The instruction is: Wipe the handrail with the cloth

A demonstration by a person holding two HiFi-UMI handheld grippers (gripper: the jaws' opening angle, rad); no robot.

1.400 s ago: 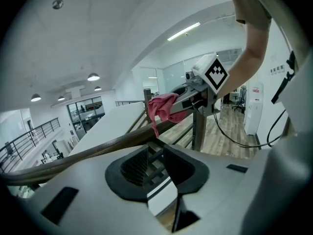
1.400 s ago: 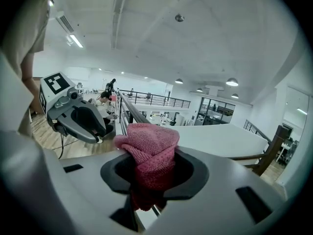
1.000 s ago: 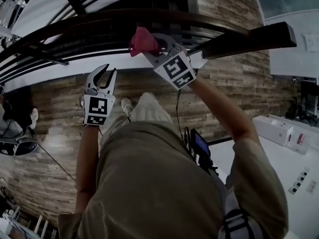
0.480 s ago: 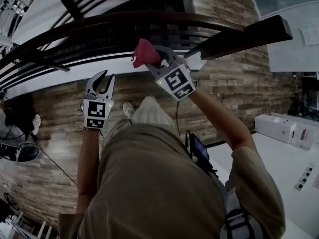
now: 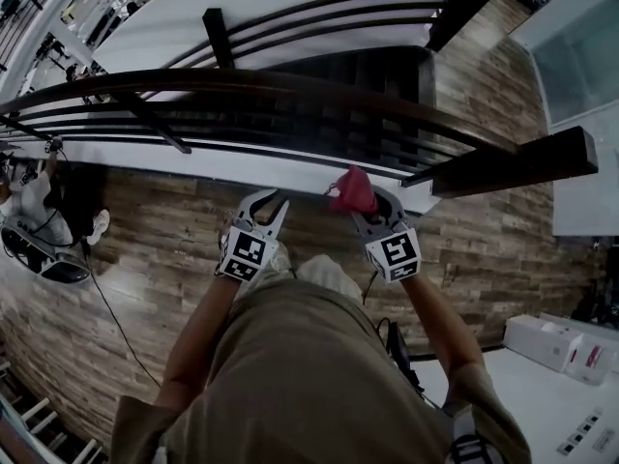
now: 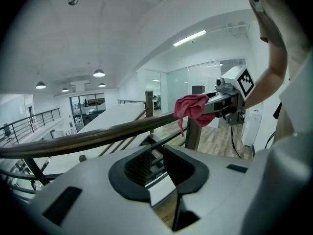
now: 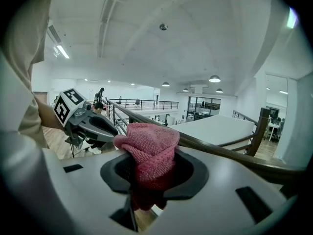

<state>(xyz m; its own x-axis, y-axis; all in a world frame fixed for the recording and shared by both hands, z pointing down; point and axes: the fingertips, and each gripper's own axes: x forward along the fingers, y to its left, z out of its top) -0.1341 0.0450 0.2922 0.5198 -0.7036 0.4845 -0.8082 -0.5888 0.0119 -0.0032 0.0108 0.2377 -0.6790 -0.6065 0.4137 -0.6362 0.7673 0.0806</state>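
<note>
**Item 1 – cloth point(image 7: 149, 148).** Pink, bunched into a wad. It is up at the handrail point(image 5: 242, 75), close to the post point(image 6: 194, 136). The views do not settle whether it presses on the wood or only sits against it.

**Item 2 – right gripper point(image 5: 368, 204).** Fingers closed on the lower part of the cloth. The wad bulges out above them and a loose tail hangs down.

**Item 3 – left gripper point(image 5: 266, 203).** Fingers apart with nothing between them, held beside the right gripper and just short of the rail.

**Hazards, as judged:**
- Slip: only one fold of the wad is pinched. Drag along the rail may pull it free, and it could then fall past the rail onto the stairs point(image 5: 319, 124) below.
- Poor coverage: bunched this tightly, only a small patch of cloth meets the wood, so a pass may leave strips unwiped.
- Scrape: if the wad rolls back, the hard fingers could rub the rail.
- Snag: the hanging tail may catch on the post.
- Knock: the idle left gripper, being so near, may bump the rail or cross the wiping path.
</note>
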